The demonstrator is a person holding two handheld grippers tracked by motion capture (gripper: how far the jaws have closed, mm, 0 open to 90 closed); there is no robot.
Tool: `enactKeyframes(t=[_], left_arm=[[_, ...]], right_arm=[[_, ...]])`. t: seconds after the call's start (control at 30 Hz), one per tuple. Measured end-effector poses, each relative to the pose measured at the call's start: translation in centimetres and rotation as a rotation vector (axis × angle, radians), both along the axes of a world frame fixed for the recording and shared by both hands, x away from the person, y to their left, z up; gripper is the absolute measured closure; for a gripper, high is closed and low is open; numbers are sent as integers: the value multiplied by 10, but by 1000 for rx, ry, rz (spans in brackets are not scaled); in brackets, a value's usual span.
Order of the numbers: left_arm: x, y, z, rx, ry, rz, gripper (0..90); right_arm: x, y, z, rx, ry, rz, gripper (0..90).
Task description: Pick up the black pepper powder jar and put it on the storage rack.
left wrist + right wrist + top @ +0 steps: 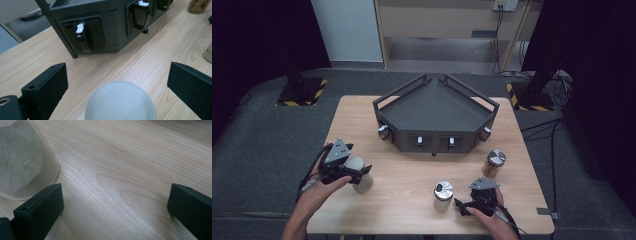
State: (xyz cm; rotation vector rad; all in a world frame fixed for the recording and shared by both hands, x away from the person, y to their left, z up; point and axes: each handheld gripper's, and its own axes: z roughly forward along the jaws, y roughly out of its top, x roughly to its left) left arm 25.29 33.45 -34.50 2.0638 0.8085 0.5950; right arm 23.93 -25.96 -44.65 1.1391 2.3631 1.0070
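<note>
Jaws of left gripper spread around frosted round-topped jar (untouched); right gripper spread above woodgrain table.

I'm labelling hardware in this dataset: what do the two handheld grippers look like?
Both grippers, left and right, are black, each topped by a grey three-cornered plate, with a dark cable trailing back past the hand. Their fingers are flat, black rectangular blocks with a small hole near the base. No sleeves are visible.

White-lidded jar (bottom edge) cut off
</note>
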Motion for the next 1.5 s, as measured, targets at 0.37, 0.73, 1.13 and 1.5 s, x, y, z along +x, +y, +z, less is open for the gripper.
enactKeyframes(t=[0.37,0.73,1.13,1.5], left_arm=[[-3,10,-20,-18,-20,-27,13],[-5,19,-38,-56,-7,-14,22],[-4,26,-64,-112,1,1,134],[-4,28,-72,-151,-8,-15,323]], right_arm=[[0,0,0,0,0,0,7],[0,0,0,0,0,0,7],[0,0,0,0,0,0,7],[0,0,0,0,0,-1,7]])
